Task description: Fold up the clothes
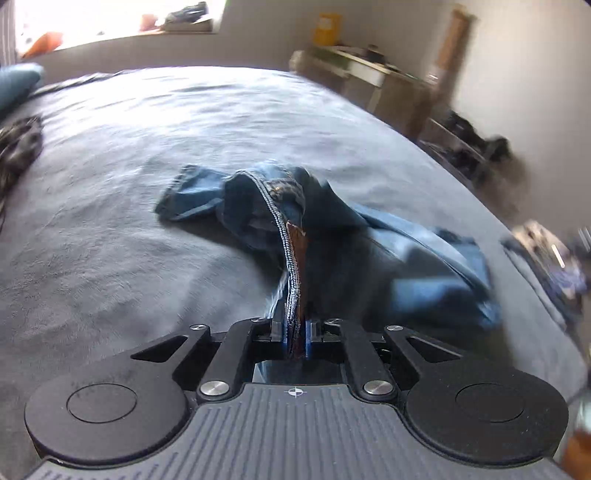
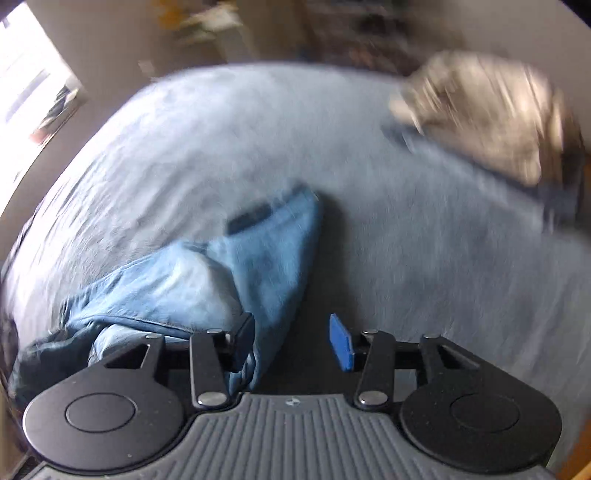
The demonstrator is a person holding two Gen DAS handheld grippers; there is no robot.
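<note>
Place: bedroom in a home.
Main surface: wide bed [image 1: 155, 155] under a soft grey-blue cover, filling most of both views.
On the bed: blue jeans [image 1: 280, 221], a patterned dark garment [image 1: 18, 147] at the left edge, a blue pillow or cushion [image 1: 16, 83] at the far left, a beige heap of clothing [image 2: 491, 110] near the far right corner.
Light: bright window [image 1: 92, 18] above a sill holding small items.
Furniture: pale desk or side table [image 1: 369, 77] along the wall, cluttered on top, with a yellow box [image 1: 327, 26] behind it.
Floor side: dark blurred clutter [image 1: 476, 144] beside the bed; contents unclear.
</note>
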